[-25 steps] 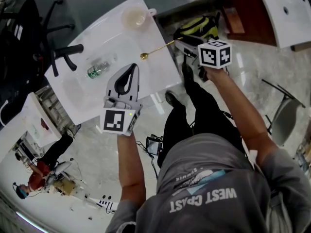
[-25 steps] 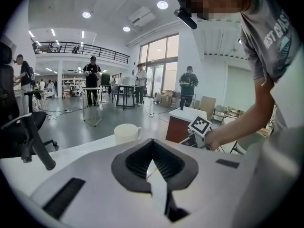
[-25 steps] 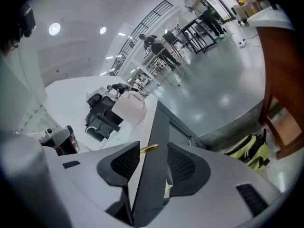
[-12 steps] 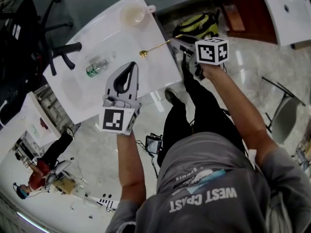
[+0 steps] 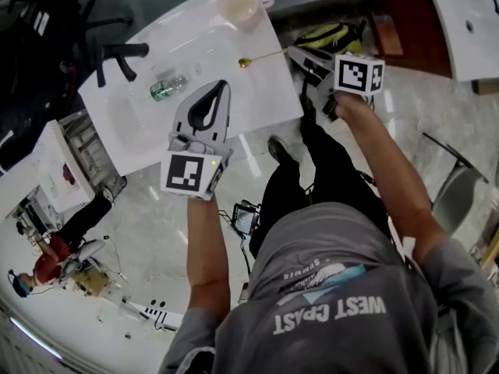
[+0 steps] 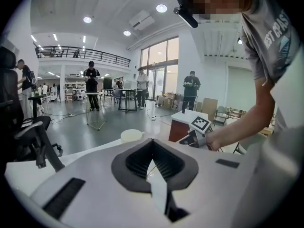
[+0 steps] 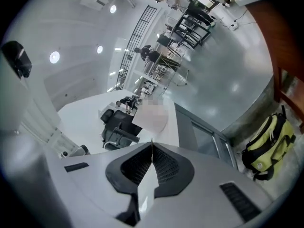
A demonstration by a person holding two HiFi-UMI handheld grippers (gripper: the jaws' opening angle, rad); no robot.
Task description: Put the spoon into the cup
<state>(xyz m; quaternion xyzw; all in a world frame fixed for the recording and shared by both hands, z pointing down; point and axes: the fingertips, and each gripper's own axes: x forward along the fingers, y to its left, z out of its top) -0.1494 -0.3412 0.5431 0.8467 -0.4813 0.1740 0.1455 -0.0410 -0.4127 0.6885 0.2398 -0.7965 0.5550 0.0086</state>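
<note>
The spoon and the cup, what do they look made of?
The spoon looks like metal with a shiny gold finish: it is thin and glints. The cup seems glazed ceramic, perhaps plastic: pale, opaque, smooth, with a small handle.

Glossy pale floor surrounds the white worktop, with a black office chair off its left edge. Tall windows let in daylight.

The right gripper has just been closing its jaws on the handle end of the spoon, whose bowl points away from them over the white table. Past the bowl stands the cup. The left gripper has its jaws together, with a bottle lying left of their tips.
</note>
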